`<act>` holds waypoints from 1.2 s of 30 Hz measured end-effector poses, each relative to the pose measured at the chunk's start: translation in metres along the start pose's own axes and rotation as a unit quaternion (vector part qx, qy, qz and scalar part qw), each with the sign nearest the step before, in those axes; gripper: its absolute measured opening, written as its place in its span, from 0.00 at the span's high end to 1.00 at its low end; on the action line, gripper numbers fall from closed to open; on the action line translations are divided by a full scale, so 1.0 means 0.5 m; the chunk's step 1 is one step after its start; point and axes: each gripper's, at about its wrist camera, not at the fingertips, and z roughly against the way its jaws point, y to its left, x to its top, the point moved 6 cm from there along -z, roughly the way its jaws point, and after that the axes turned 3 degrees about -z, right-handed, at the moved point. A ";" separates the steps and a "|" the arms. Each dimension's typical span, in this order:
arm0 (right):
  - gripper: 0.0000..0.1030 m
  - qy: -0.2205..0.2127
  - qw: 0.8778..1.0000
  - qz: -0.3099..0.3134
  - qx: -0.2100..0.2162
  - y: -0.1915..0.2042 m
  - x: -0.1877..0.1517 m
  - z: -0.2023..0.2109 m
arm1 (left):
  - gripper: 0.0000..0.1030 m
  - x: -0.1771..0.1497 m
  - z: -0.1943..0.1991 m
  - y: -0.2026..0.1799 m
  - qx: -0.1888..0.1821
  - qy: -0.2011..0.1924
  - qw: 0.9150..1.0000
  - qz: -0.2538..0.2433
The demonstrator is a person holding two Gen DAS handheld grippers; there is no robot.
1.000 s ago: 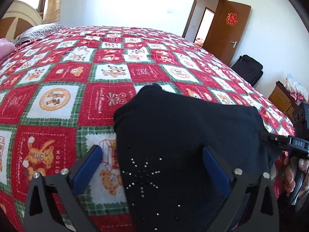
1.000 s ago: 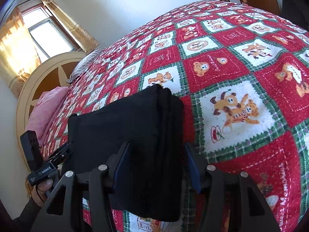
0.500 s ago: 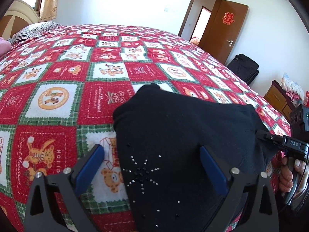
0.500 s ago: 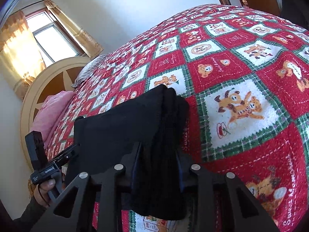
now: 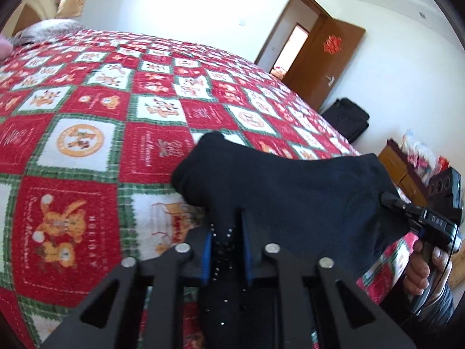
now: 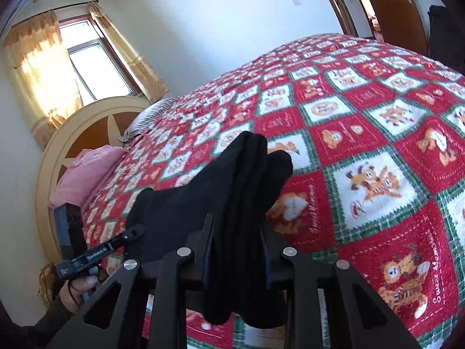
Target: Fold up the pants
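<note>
The black pants point(image 5: 284, 192) are folded into a thick bundle near the bed's front edge and are lifted at their near corners. My left gripper point(image 5: 225, 250) is shut on the near left corner, where small studs dot the cloth. My right gripper point(image 6: 237, 250) is shut on the near right corner of the pants point(image 6: 232, 180), with stacked layers bunched between the fingers. Each view shows the other gripper at the bundle's far side: the right gripper point(image 5: 430, 218) and the left gripper point(image 6: 96, 254).
The bed carries a red, white and green checked quilt point(image 5: 87, 133) with bear prints. A pink pillow point(image 6: 84, 171) and striped pillow point(image 6: 148, 116) lie by the round headboard point(image 6: 72, 136). A brown door point(image 5: 325, 58), black bag point(image 5: 345, 119) and wooden cabinet point(image 5: 398, 163) stand beyond the bed's right side.
My left gripper, open around the studded corner, has shut on it. My right gripper has closed tighter on its corner. Both ends of the pants have risen off the quilt.
</note>
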 end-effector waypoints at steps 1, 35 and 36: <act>0.74 -0.003 1.000 0.004 0.004 0.012 0.005 0.003 | 0.85 0.001 0.006 0.005 -0.004 -0.002 1.000 0.005; 0.74 0.120 0.973 0.120 0.154 0.461 0.008 -0.475 | 0.84 0.018 0.301 0.446 0.196 -0.112 0.963 0.145; 0.74 0.125 0.975 0.116 0.141 0.446 0.005 -0.483 | 0.83 0.011 0.291 0.453 0.207 -0.103 0.962 0.142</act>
